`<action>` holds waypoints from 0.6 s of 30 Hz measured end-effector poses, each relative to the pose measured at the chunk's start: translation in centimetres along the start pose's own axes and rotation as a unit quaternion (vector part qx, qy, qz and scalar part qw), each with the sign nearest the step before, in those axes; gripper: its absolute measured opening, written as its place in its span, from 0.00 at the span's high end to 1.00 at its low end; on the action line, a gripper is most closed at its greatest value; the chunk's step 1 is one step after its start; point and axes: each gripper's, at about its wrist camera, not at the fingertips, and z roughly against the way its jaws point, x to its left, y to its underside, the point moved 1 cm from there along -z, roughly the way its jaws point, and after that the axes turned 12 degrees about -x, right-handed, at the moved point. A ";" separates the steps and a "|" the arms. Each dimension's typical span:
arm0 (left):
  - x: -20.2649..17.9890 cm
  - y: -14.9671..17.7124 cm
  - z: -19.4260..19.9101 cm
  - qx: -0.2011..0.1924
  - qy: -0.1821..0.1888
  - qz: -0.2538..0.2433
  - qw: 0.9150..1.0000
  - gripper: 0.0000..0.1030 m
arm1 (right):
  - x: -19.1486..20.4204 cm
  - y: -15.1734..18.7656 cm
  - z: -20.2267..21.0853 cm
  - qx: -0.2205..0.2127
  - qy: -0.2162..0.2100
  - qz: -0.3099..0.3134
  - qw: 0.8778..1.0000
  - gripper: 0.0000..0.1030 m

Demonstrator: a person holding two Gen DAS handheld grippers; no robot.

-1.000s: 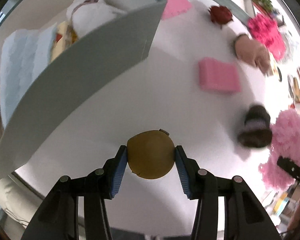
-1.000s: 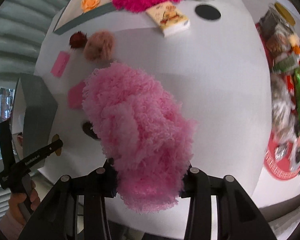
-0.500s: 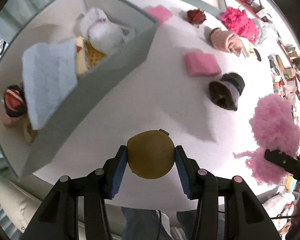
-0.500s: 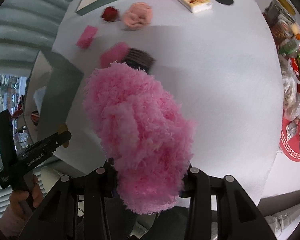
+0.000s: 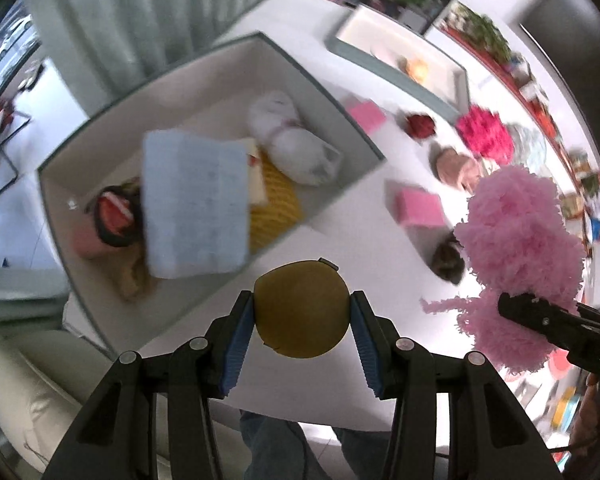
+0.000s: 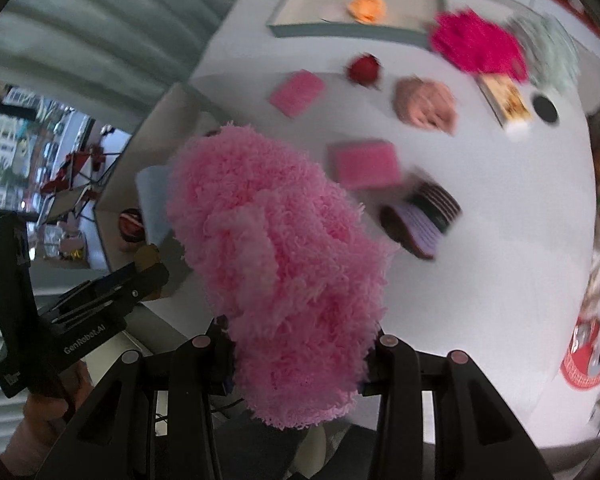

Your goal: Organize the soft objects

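Right wrist view shows "GenRobot.AI" on the left gripper (image 6: 150, 258), jaws clamping a mustard ball (image 5: 301, 309); right gripper (image 6: 296, 364) jaws clamp pink fluff (image 6: 276, 264).

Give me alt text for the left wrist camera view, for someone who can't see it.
The left gripper clamps a round mustard-brown soft ball above a white table. Behind it, an open grey-sided box holds a folded pale blue cloth, a yellow knit piece and a white plush toy. At right, the right gripper holds a fluffy pink bundle.

Bright daylight, motion blur, fisheye warp
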 end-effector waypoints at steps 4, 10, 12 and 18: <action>2.0 -0.7 1.0 -0.021 -0.016 0.023 0.999 0.52 | 3.2 -1.8 -0.7 -0.003 -0.008 0.032 0.999 0.57; 4.9 -1.5 2.6 -0.046 -0.034 0.057 0.997 0.52 | 8.5 -3.6 -1.7 -0.004 -0.011 0.104 0.994 0.57; 6.0 -1.8 3.0 -0.051 -0.041 0.071 0.995 0.52 | 10.4 -4.0 -1.9 -0.004 -0.013 0.131 0.991 0.57; 8.8 -2.3 3.8 -0.062 -0.066 0.099 0.991 0.52 | 15.4 -5.2 -3.0 -0.001 -0.029 0.175 0.984 0.57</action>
